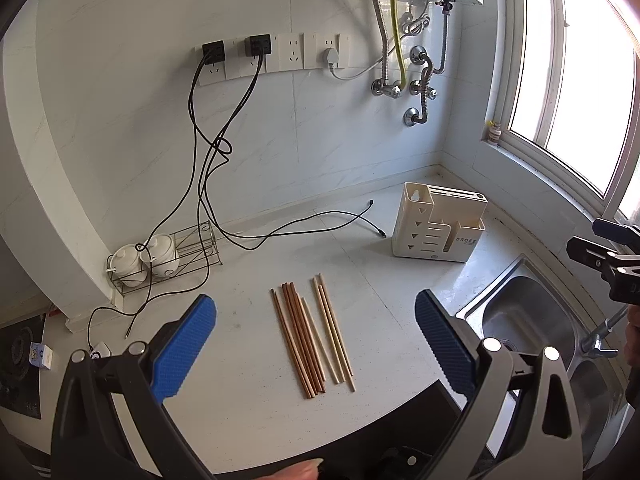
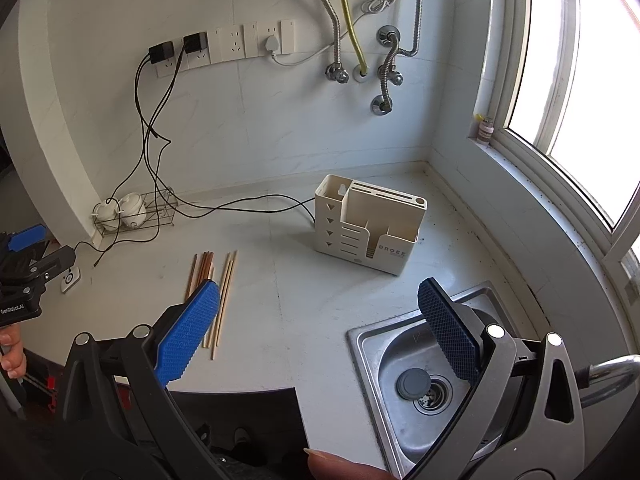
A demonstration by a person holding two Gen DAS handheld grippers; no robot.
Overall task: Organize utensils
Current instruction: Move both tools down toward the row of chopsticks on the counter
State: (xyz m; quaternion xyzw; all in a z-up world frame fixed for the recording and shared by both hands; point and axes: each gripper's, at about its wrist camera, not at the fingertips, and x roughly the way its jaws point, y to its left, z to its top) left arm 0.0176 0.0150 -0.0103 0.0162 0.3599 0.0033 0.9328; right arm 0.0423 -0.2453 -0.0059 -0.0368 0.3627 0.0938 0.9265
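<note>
Several wooden chopsticks (image 1: 310,336) lie side by side on the white counter, dark brown ones left, pale ones right. They also show in the right wrist view (image 2: 218,280). A cream utensil holder (image 1: 438,224) stands at the back right; it also shows in the right wrist view (image 2: 370,222). My left gripper (image 1: 316,332) is open and empty, held above the chopsticks. My right gripper (image 2: 320,320) is open and empty, over the counter between the chopsticks and the sink; its left pad (image 2: 188,332) hides part of the chopsticks.
A steel sink (image 2: 420,380) with a drain plug sits at the right. A wire rack with two white lidded pots (image 1: 148,258) stands at the back left. Black cables (image 1: 300,228) trail over the counter from wall sockets. A window is at the right.
</note>
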